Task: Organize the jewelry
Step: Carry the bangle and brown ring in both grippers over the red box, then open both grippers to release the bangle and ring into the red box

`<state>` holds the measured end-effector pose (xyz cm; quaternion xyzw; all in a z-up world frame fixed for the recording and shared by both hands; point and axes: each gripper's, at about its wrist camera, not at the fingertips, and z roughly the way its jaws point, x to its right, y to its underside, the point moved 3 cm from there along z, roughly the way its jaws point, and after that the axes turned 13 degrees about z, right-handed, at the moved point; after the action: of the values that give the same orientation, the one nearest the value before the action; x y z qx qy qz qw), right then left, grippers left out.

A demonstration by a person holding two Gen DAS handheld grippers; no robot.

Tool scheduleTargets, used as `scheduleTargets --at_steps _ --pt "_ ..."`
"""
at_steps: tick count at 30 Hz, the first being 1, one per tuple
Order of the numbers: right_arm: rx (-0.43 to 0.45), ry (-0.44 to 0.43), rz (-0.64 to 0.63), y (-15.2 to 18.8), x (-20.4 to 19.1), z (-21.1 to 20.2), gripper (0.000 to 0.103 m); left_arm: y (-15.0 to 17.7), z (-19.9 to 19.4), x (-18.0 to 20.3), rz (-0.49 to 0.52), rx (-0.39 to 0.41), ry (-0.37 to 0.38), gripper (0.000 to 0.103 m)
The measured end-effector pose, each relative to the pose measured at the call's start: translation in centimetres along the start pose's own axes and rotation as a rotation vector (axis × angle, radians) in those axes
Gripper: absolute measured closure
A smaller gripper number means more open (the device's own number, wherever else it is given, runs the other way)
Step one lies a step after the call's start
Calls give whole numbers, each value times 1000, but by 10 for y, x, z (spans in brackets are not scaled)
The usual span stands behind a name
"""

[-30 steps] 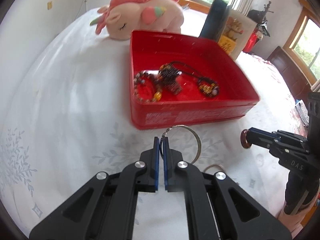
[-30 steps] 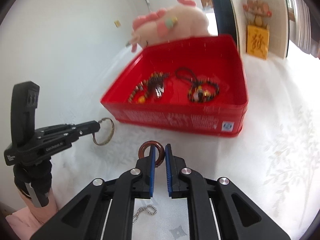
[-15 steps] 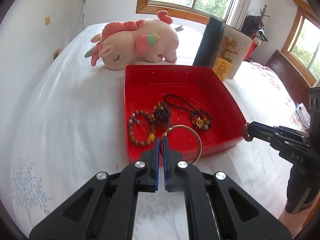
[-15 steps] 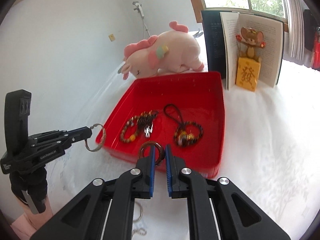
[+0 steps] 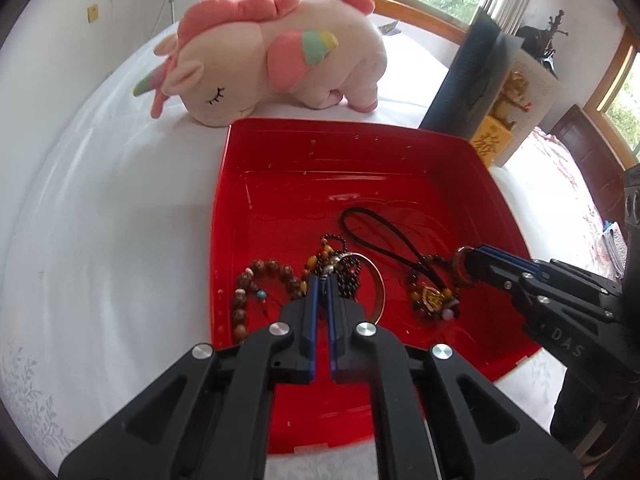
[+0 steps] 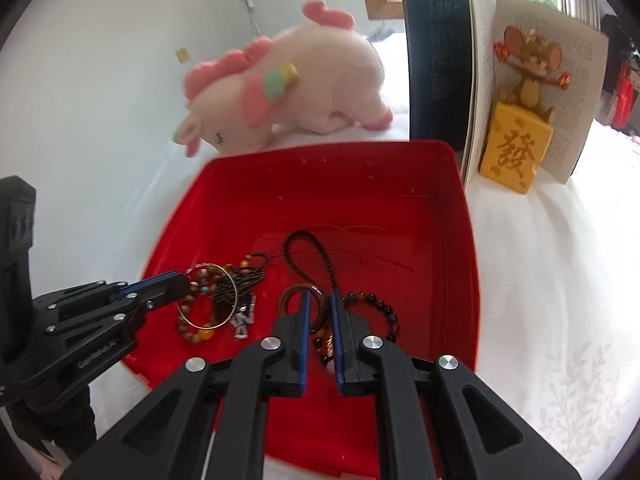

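Both tongs are over the red plastic tray (image 5: 460, 152), the left tongs (image 5: 322, 280) clamping a thin silver metal bangle (image 6: 230, 300) and the right tongs (image 6: 320, 300) a brown wooden ring (image 6: 286, 300), so releasing seems next.

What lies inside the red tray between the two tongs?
In the right wrist view, between the left tongs and the right tongs, a dark beaded tassel piece lies in the red tray.

"DAS" in pale letters on the black body of the right gripper (image 5: 464, 266), left wrist view; 1 gold Chinese character, 發, on the yellow block (image 6: 516, 148) under the mouse figurine (image 6: 530, 70); book (image 6: 438, 52) print too small to read.
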<state>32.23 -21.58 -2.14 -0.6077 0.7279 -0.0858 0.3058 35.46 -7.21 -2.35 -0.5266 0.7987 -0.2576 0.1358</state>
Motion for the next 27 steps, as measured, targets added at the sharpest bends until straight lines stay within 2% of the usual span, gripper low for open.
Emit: scheduleTargets --at_steps 9,13,19,21,22,24,25,27 --pt "-40 35 5 -5 6 25 94 -8 22 -10 -12 -27 12 100" --pt "-45 26 19 -6 9 26 86 -8 20 -9 -11 -17 15 98" --pt "-20 11 17 -7 8 15 86 -9 9 -7 -3 9 13 84" --pt "-9 9 14 -7 7 10 82 -8 5 -7 -9 18 16 77" --pt "0 13 11 -6 7 6 77 -8 1 -8 -12 27 12 74" --pt "22 22 6 -6 7 0 69 -8 -6 -9 -16 48 1 60" --pt "35 27 3 -5 6 -3 64 -8 -9 -9 -18 59 -4 56" --pt "61 35 2 -5 6 -11 58 -7 -18 -10 -26 84 -11 46"
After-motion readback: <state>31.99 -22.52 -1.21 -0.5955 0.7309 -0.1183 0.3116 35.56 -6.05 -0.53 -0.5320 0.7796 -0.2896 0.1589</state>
